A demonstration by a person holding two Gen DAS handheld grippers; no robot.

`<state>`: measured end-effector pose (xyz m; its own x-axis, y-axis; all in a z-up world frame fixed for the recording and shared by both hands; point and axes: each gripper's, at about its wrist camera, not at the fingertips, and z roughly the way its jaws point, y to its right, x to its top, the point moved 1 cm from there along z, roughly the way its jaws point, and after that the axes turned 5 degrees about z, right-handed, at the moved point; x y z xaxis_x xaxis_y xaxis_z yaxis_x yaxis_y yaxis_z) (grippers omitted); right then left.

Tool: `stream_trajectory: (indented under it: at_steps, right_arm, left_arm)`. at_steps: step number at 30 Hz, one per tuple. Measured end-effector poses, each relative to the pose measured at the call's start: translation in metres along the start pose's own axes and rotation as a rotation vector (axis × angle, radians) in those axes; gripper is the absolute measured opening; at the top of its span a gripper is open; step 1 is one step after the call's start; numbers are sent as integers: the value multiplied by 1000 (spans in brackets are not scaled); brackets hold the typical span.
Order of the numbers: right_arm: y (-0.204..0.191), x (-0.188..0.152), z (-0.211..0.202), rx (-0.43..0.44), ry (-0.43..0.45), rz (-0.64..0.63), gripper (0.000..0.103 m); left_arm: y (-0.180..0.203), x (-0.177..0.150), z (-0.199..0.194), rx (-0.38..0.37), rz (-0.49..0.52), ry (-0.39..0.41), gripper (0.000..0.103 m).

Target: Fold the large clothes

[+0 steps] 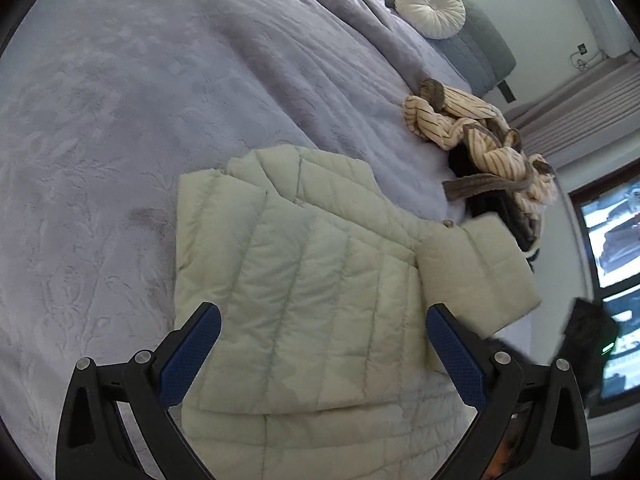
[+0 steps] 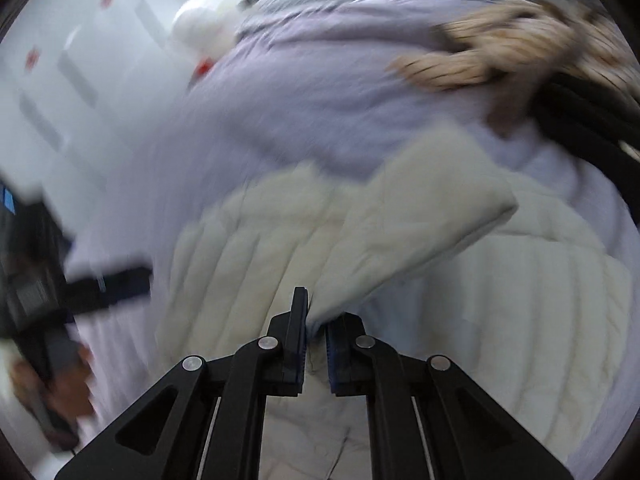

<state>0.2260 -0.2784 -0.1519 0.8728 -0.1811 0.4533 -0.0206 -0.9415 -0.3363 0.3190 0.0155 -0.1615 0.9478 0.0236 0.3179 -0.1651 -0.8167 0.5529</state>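
Observation:
A pale green quilted jacket lies folded on the lilac bedspread. My left gripper hovers just above its near part, wide open, with nothing between the blue pads. One sleeve sticks out to the right. The right wrist view is blurred; there my right gripper is shut on an edge of that sleeve, which is lifted over the jacket body. The other gripper and the hand holding it show at the left.
A heap of cream striped clothing sits on dark garments at the bed's right edge. A round white cushion rests by the grey headboard. A window lies beyond the bed edge.

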Motion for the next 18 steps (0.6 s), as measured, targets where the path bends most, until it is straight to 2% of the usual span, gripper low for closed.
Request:
stream_trajectory:
  at_steps: [2, 4, 5, 6, 8, 12, 18]
  right_arm:
    - [-8, -14, 11, -5, -54, -43, 9]
    - [-11, -22, 17, -19, -73, -51, 11]
    - [-10, -25, 16, -17, -74, -48, 20]
    - [-9, -27, 14, -13, -71, -39, 40]
    - [-6, -24, 9, -15, -62, -26, 66]
    - [-1, -22, -12, -42, -31, 12, 66]
    - [69, -35, -53, -55, 33, 265, 66]
  left_arm:
    - [-3, 0, 3, -34, -13, -12, 103]
    - [-5, -1, 6, -50, -21, -19, 103]
    - [-4, -1, 6, -49, -20, -19, 103]
    - [-4, -1, 7, -49, -19, -16, 103]
    - [-4, 0, 8, -66, -23, -18, 103]
    - [5, 0, 24, -92, 1, -75, 103]
    - [16, -2, 59, -19, 50, -143, 102]
